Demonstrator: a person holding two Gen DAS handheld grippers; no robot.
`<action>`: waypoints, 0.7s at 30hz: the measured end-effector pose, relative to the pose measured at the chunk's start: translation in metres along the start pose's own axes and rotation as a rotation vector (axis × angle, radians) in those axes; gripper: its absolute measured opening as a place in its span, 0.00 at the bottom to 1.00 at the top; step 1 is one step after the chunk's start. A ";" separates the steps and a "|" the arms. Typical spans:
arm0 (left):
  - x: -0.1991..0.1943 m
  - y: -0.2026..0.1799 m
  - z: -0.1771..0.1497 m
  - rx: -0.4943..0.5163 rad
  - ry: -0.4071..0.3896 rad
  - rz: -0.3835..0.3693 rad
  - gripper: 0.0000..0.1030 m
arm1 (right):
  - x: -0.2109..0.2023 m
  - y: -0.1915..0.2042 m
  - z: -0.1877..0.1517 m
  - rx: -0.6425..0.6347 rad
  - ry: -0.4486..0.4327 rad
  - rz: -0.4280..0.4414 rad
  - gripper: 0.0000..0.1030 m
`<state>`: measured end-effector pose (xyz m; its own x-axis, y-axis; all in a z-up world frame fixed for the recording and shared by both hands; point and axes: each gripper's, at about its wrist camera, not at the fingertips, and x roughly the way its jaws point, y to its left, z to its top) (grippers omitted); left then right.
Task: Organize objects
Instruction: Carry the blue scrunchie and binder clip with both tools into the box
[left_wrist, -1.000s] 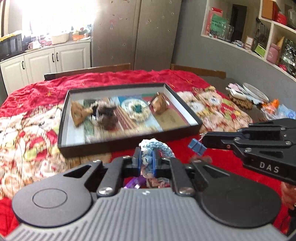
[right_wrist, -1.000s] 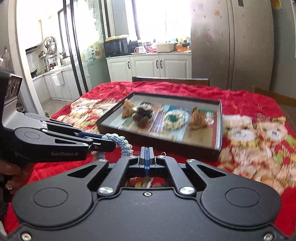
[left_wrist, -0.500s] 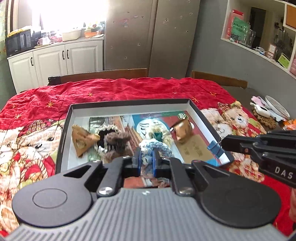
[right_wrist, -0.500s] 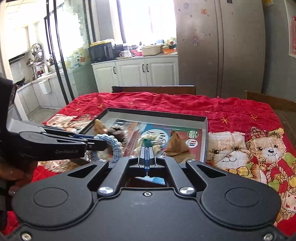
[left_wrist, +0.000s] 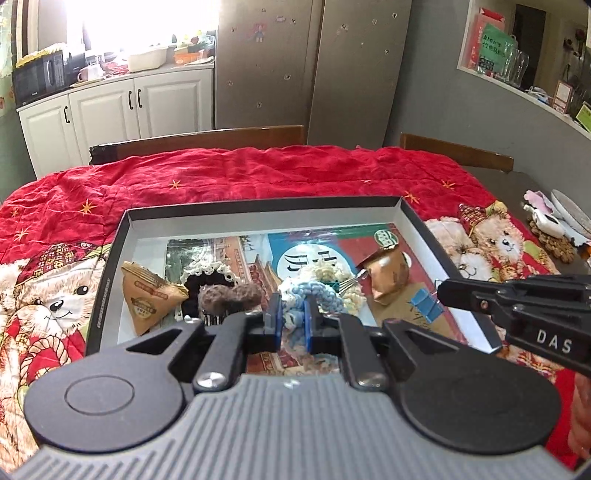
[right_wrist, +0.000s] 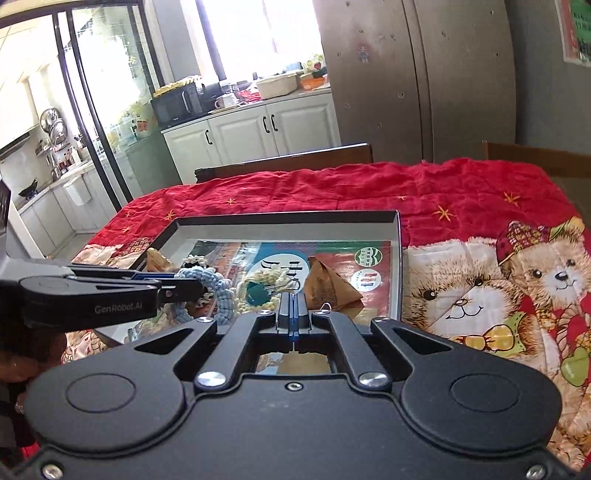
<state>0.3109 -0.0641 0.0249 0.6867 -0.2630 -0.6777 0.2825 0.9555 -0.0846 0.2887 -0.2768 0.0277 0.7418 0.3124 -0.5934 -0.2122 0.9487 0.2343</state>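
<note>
My left gripper (left_wrist: 293, 309) is shut on a light blue crocheted ring (left_wrist: 314, 291) and holds it above the black tray (left_wrist: 258, 212). The ring also shows in the right wrist view (right_wrist: 218, 288), held by the left gripper (right_wrist: 195, 286). My right gripper (right_wrist: 293, 302) is shut, with a thin wire loop (right_wrist: 324, 307) just beside its tips; in the left wrist view it (left_wrist: 430, 308) carries a blue binder clip (left_wrist: 426, 309) over the tray's right side. In the tray lie two brown pyramid packets (left_wrist: 147, 299) (left_wrist: 388, 275), a brown crocheted piece (left_wrist: 229, 295), a cream crocheted ring (right_wrist: 266, 284) and a green clip (right_wrist: 256, 293).
The tray (right_wrist: 288, 218) sits on a red teddy-bear cloth (left_wrist: 258, 173) covering the table. Wooden chair backs (left_wrist: 199, 140) stand behind the table. Plates and small items (left_wrist: 554, 221) lie on the table's far right.
Both grippers have moved forward from in front of the tray to above it, the left with the blue ring, the right with the blue clip.
</note>
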 end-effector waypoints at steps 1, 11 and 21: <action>0.003 0.001 0.000 0.000 0.004 0.000 0.13 | 0.003 -0.002 0.000 0.004 0.005 0.001 0.01; 0.018 0.003 -0.002 -0.002 0.025 0.008 0.13 | 0.021 -0.009 -0.004 0.026 0.032 0.000 0.01; 0.026 0.001 -0.005 0.007 0.032 0.025 0.14 | 0.031 -0.010 -0.006 0.025 0.048 -0.003 0.01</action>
<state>0.3258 -0.0689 0.0039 0.6715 -0.2347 -0.7029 0.2701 0.9608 -0.0628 0.3102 -0.2765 0.0024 0.7107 0.3122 -0.6305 -0.1935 0.9483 0.2515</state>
